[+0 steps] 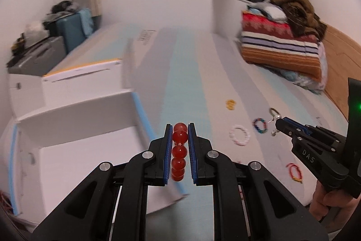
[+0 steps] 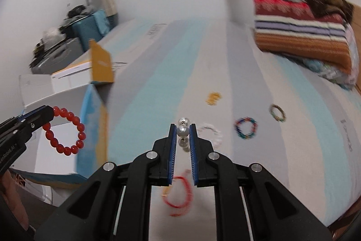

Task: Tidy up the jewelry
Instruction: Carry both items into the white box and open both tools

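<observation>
My left gripper is shut on a red bead bracelet, held above the bed beside a white open box. In the right wrist view that bracelet hangs from the left gripper over the box. My right gripper is shut on a pearl piece above the striped bed; it also shows in the left wrist view. On the bed lie a white bead bracelet, a multicolour bracelet, a dark beaded bracelet, a yellow piece and a red cord bracelet.
Folded blankets are stacked at the bed's far right by a wooden headboard. A blue suitcase and a grey case with clutter stand at the far left by the wall.
</observation>
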Demonstrator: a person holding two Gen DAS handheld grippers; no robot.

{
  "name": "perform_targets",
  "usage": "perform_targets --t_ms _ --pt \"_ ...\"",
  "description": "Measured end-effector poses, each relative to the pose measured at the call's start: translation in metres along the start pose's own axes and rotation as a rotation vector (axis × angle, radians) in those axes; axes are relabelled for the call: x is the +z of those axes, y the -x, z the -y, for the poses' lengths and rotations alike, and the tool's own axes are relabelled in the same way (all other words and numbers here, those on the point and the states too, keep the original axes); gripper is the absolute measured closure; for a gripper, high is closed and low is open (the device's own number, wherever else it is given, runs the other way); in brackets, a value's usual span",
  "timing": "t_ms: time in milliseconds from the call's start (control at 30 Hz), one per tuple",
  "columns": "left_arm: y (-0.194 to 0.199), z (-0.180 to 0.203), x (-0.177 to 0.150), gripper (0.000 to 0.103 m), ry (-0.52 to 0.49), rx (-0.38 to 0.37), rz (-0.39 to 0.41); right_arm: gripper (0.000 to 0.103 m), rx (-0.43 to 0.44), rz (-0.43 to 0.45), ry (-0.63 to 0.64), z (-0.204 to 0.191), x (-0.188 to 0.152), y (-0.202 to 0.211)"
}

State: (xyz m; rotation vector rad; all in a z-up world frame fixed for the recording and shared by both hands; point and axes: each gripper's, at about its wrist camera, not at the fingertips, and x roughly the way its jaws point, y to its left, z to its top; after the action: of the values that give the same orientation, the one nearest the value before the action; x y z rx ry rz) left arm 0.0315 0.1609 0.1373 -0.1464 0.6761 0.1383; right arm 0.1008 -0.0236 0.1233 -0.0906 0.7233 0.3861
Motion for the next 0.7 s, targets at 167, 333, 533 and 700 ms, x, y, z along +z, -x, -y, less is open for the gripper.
perform_targets --t_ms 167,333,533,700 --pt "0.018 -0.054 -0.004 0.090 0.054 0.078 0.007 0.092 0.067 0.007 0.077 -0.066 0.009 -0.002" --pt "0.027 -0.106 -0.017 0.090 0.096 0.150 -0.016 0.092 0.136 -0.016 0.152 -0.133 0.005 -0.015" --pt "0.024 -0.161 -0.045 0.090 0.156 0.224 -0.084 0.092 0.209 -0.092 0.213 -0.192 -0.009 -0.045" --pt "0.013 -0.192 -0.066 0.090 0.181 0.249 -0.143 0.092 0.241 -0.170 0.249 -0.222 -0.024 -0.072"
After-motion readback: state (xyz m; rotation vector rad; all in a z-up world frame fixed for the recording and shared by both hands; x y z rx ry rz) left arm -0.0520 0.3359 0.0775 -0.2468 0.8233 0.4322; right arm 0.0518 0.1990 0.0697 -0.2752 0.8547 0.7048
